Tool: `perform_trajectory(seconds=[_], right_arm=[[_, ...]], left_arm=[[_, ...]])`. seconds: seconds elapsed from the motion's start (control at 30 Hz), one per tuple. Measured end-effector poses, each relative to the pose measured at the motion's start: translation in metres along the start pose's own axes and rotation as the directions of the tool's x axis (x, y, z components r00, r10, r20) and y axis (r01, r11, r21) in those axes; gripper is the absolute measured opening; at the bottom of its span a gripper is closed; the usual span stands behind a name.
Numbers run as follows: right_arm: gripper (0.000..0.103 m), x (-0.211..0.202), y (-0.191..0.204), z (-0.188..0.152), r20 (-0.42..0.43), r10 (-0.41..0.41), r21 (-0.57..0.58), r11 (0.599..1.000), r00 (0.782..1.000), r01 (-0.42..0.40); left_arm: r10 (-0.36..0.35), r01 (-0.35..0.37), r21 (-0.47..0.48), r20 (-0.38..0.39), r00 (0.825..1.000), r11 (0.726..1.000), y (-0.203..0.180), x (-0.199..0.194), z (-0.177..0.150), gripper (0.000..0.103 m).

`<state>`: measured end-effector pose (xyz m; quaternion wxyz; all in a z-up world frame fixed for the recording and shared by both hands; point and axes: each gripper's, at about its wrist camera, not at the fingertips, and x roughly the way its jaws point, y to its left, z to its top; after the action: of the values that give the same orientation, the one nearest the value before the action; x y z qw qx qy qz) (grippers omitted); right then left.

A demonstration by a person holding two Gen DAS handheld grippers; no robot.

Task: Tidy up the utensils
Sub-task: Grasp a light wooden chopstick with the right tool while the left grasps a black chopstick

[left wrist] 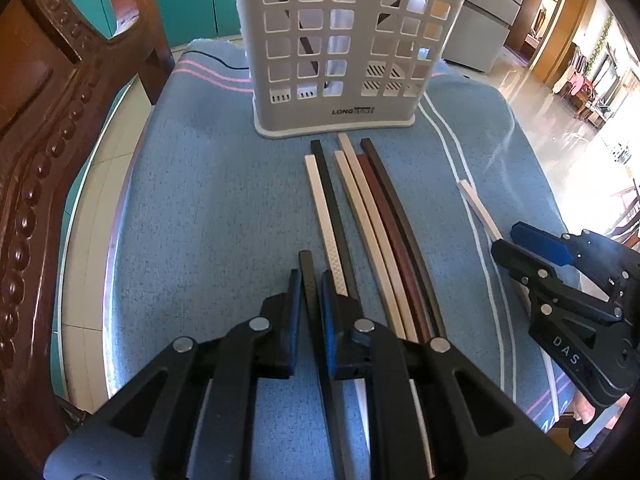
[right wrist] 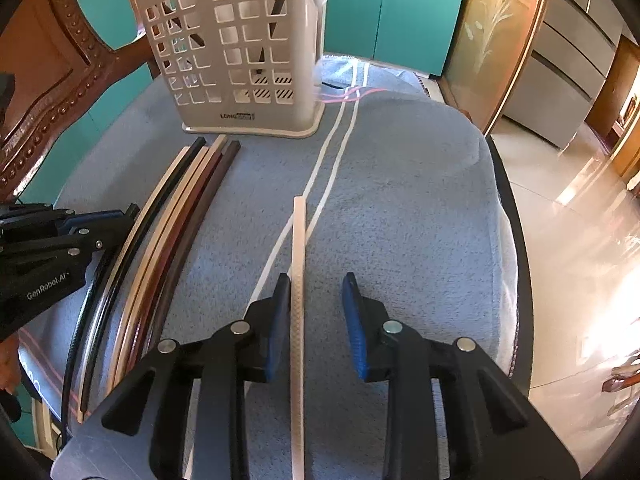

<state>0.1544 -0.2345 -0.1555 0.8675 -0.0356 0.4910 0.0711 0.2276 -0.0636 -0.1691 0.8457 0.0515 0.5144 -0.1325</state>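
A: How many chopsticks on the blue towel?

B: I count eight. Six lie side by side in a row in front of the white holder: 3 cream, 2 dark brown/black, 1 red-brown. Then 1 black chopstick in the left gripper, and 1 cream chopstick apart on the right, by the white stripes. In the holder also some dark sticks behind the grid (number I cannot tell).

A: What differs btw. the views?

B: Left wrist view shows the pinch on the black one; right wrist view shows the left gripper only from the side, its tips not clear. Right wrist view shows the full cream chopstick; in the left view only its far part shows.

A: Fingers?

B: Left: nearly closed, pads pressed on the black chopstick. Right gripper: jaws partly apart, cream chopstick lies btw. them, just beside the left pad; right pad clearly apart.
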Motion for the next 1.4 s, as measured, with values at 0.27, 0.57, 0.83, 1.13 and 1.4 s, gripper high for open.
perform_trajectory(seconds=[0.27, 0.57, 0.83, 1.13, 1.4], right_arm=[[0.029, 0.0006, 0.0021, -0.001, 0.019, -0.005, 0.01, 1.0, 1.0, 0.005], [0.029, -0.0037, 0.0028, -0.0048, 0.027, -0.008, 0.012, 1.0, 1.0, 0.007], [0.029, -0.0035, 0.0027, -0.0047, 0.032, -0.01, 0.013, 1.0, 0.999, 0.009], [0.029, -0.0038, 0.0024, -0.0058, 0.039, -0.011, 0.011, 1.0, 0.999, 0.01], [0.029, -0.0036, 0.002, -0.0063, 0.034, -0.011, 0.003, 1.0, 0.999, 0.011]], left_arm=[[0.02, -0.02, 0.008, 0.015, 1.0, 1.0, -0.0047, -0.005, -0.0015, 0.012], [0.02, -0.02, 0.004, 0.026, 0.999, 1.0, -0.0043, -0.0035, -0.0048, 0.012], [0.022, -0.023, 0.004, 0.027, 0.999, 1.0, -0.0049, -0.0033, -0.0044, 0.012], [0.022, -0.022, 0.002, 0.028, 0.999, 1.0, -0.0054, -0.0038, -0.0054, 0.012], [0.016, -0.016, -0.008, 0.03, 0.999, 1.0, -0.0028, -0.0047, -0.007, 0.012]])
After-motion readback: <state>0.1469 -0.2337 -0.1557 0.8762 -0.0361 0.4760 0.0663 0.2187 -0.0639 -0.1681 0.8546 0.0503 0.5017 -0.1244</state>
